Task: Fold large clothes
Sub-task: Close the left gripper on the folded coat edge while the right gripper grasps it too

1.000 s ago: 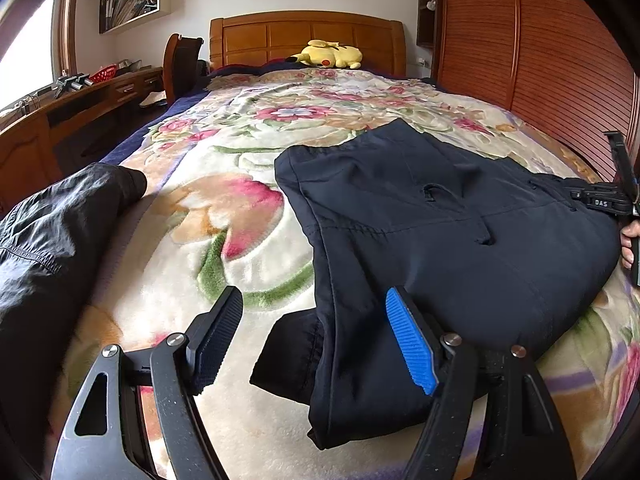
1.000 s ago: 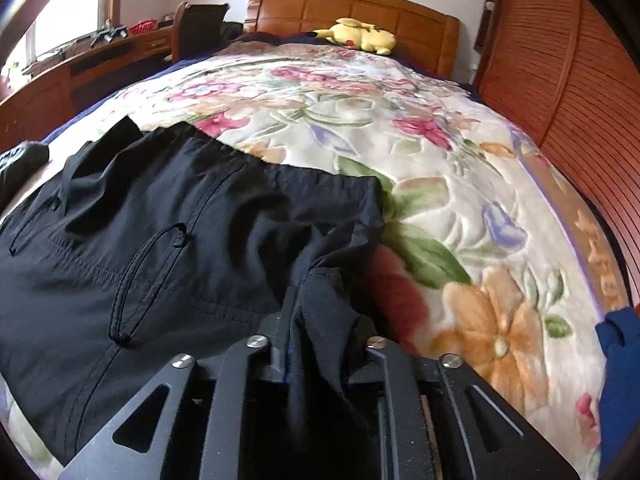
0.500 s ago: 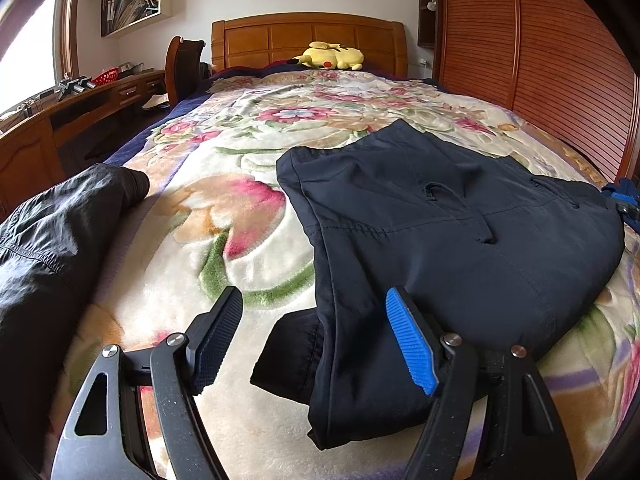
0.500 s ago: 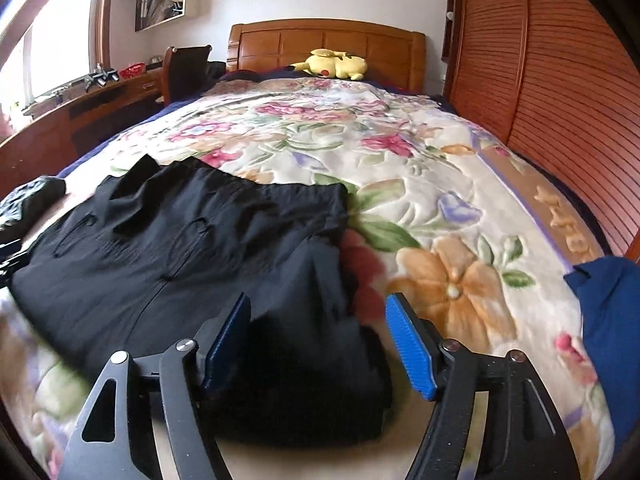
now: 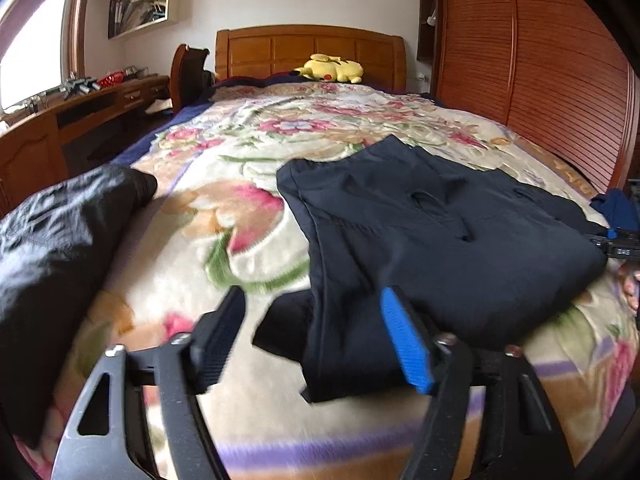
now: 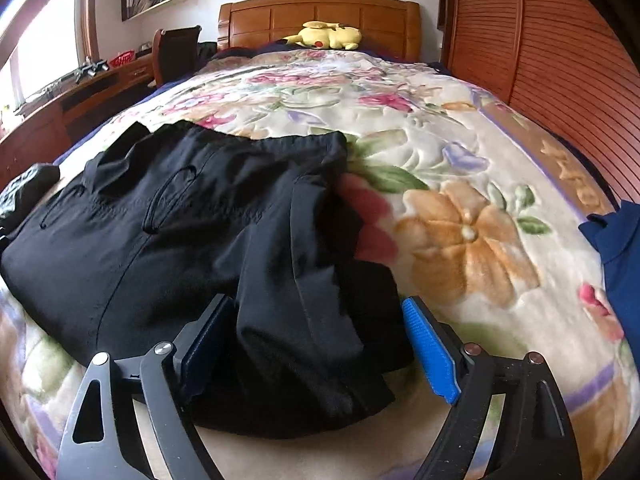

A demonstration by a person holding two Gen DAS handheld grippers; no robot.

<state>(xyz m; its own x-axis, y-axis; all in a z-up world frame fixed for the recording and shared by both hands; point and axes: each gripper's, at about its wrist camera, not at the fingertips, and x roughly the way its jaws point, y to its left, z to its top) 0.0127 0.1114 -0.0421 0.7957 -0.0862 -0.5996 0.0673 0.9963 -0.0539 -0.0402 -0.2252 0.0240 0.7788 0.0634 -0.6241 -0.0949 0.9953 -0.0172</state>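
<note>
We had the black trousers folded at frame centre on the bed. Right gripper had just been opening, empty; left gripper narrowing, gripping nothing. Next fold needed a fresh hold.

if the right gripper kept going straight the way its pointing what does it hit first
Most likely the black trousers: the right gripper stands open, its jaws having just been opening, with the bunched fabric lying between and ahead of them on the floral blanket.
</note>
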